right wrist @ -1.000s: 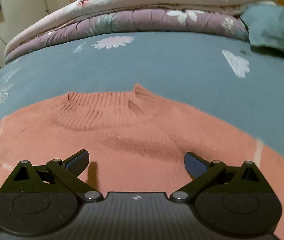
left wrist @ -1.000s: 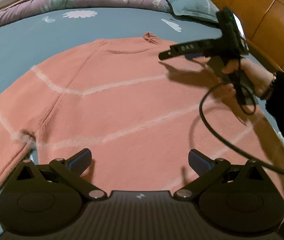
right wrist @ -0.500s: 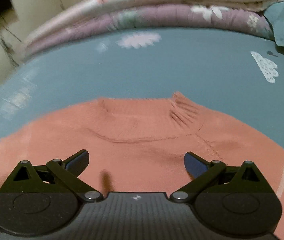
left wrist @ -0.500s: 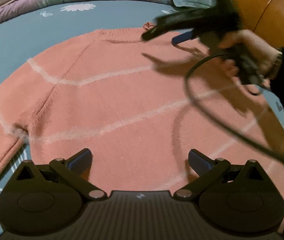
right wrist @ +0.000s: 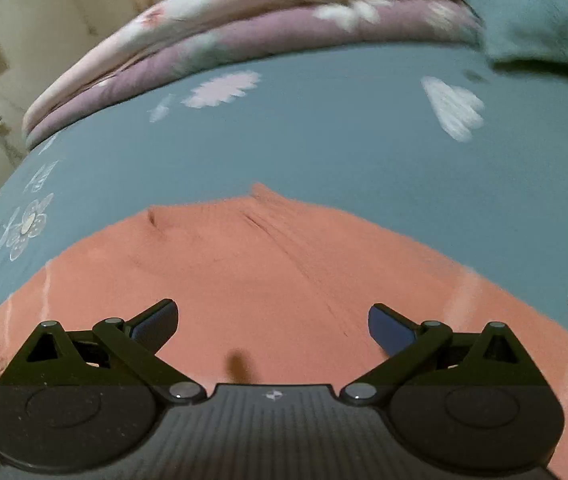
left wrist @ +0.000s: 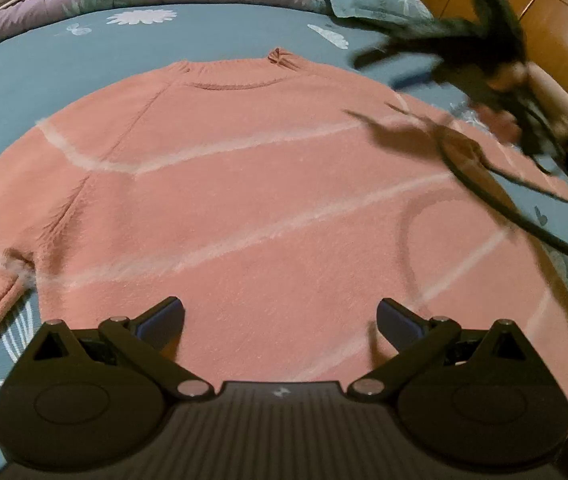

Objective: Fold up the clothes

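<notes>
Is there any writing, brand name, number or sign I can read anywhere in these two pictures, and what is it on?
No readable words or numbers in either view.
Left gripper: a small pale emblem on its body, a mark, not letters.
Right gripper: the same small emblem, too small to read as text.
Right gripper as seen from the left wrist view: too blurred to show any lettering.
Sweater and bedsheet: only stripes and flower prints.

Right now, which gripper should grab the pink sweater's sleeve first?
Probably right. The right gripper is open and over the sweater's right shoulder and sleeve; the left gripper hovers open over the hem.
</notes>
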